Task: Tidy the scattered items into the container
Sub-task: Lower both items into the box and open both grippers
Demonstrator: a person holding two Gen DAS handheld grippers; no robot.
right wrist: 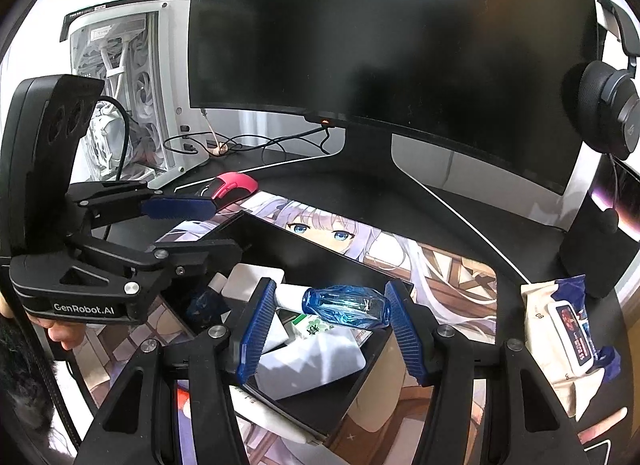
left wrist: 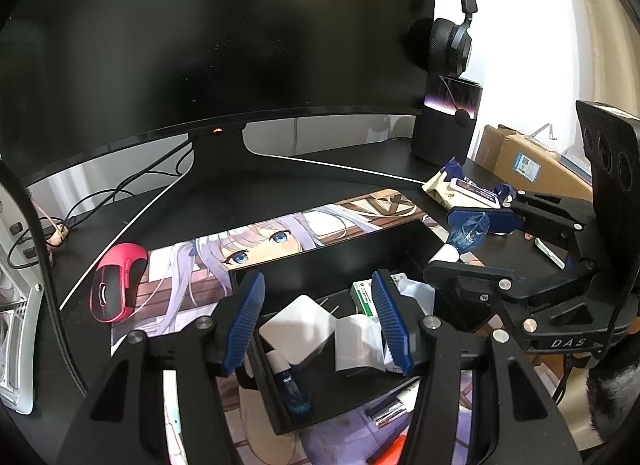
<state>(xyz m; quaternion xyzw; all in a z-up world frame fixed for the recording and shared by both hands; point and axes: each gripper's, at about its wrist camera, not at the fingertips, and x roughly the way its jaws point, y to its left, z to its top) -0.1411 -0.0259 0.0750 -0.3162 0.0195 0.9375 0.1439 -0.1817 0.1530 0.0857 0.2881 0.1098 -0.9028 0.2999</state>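
A large curved monitor [left wrist: 216,37], its screen dark, stands at the back of the black table [left wrist: 344,173], and everything else sits around it. In front of the monitor lies an anime-print desk mat [right wrist: 432,265], with a red mouse [left wrist: 116,285] at the mat's left end and loose cables [right wrist: 248,143] running under the monitor's left edge toward a white PC case [right wrist: 132,93] beside it. To the monitor's right a black headset [left wrist: 452,41] hangs above a dark cylindrical speaker [left wrist: 448,121], and cardboard boxes [left wrist: 524,165] sit beyond the table edge past the speaker.
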